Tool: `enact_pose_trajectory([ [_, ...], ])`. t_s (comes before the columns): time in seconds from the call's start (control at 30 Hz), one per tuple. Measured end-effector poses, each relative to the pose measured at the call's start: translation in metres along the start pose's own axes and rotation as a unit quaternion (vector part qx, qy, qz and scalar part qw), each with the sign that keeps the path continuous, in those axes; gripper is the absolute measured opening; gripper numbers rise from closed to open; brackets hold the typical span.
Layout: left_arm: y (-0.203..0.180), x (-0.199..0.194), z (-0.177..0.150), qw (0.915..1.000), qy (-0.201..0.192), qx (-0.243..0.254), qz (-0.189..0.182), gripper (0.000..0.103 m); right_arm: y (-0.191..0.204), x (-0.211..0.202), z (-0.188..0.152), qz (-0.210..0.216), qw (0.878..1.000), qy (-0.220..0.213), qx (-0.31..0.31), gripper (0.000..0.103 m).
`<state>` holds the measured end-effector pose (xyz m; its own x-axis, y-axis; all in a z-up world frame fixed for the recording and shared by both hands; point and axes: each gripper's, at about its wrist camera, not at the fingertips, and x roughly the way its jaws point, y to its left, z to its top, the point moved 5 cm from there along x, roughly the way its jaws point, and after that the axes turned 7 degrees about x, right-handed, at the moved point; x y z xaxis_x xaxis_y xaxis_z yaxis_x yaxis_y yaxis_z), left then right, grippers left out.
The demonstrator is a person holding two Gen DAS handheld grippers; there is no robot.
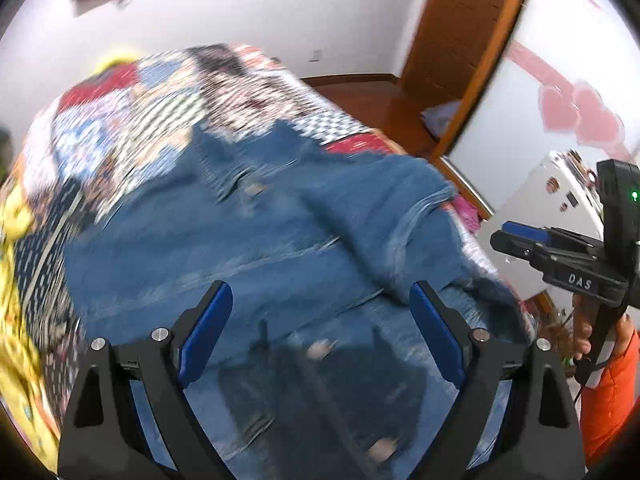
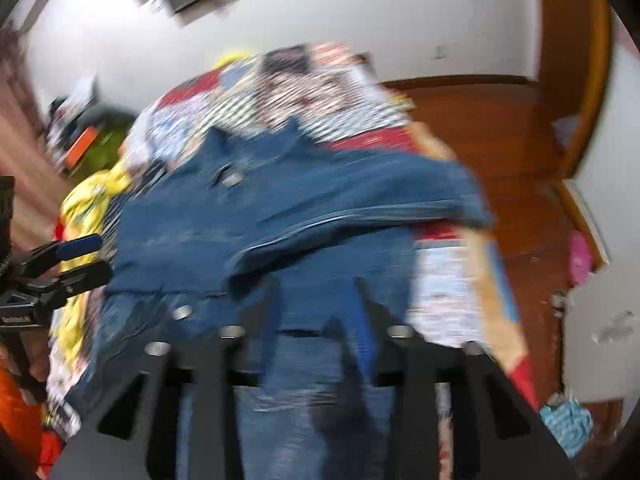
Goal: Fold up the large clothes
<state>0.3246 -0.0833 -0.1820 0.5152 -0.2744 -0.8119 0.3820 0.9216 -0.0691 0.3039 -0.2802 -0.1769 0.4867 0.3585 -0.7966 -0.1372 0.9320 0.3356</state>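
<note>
Two grippers are up over the bed and we're looking down on a denim jacket [image 1: 256, 236] spread across the patchwork quilt [image 1: 132, 120], collar toward the far edge and hem toward us. Our left gripper [image 1: 320, 320] hangs just above the near hem with its blue pads spread wide and nothing between them. Our right gripper [image 2: 320, 312], blurred in its own view, sits over the jacket's near right part; from the left wrist view its fingers [image 1: 520, 236] look close together and off the bed's right edge, but we cannot tell whether they pinch any cloth. One sleeve [image 2: 360, 196] lies folded across the body, its cuff toward the right edge. Heavy, stiff denim with pale seams and metal buttons; we'd expect it to crease slowly.
</note>
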Motion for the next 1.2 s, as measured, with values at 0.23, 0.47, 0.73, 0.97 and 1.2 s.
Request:
enact_pose_trajectory([
  [0.23,-0.063,0.056,0.055,0.9964,0.023,0.076,-0.029,0.090,-0.055,-0.010,0.009,-0.047,0.997,-0.025,0.057,0.051],
  [0.47,-0.097,0.134,0.071,0.9877,0.077,0.134,-0.023,0.074,-0.067,0.024,0.002,-0.037,0.996,0.011,0.078,0.052],
  [0.73,-0.094,0.180,0.063,0.9850,0.096,0.141,-0.029,0.020,-0.062,0.054,-0.007,-0.002,0.995,0.045,0.083,0.052],
  [0.97,-0.053,0.115,0.088,0.9963,0.015,0.079,-0.032,0.009,-0.053,0.072,-0.016,-0.007,0.996,0.064,0.054,0.052],
  [1.2,0.014,0.038,0.053,0.9978,-0.032,0.048,0.034,0.010,-0.055,0.069,-0.020,-0.007,0.996,0.071,0.056,0.052],
])
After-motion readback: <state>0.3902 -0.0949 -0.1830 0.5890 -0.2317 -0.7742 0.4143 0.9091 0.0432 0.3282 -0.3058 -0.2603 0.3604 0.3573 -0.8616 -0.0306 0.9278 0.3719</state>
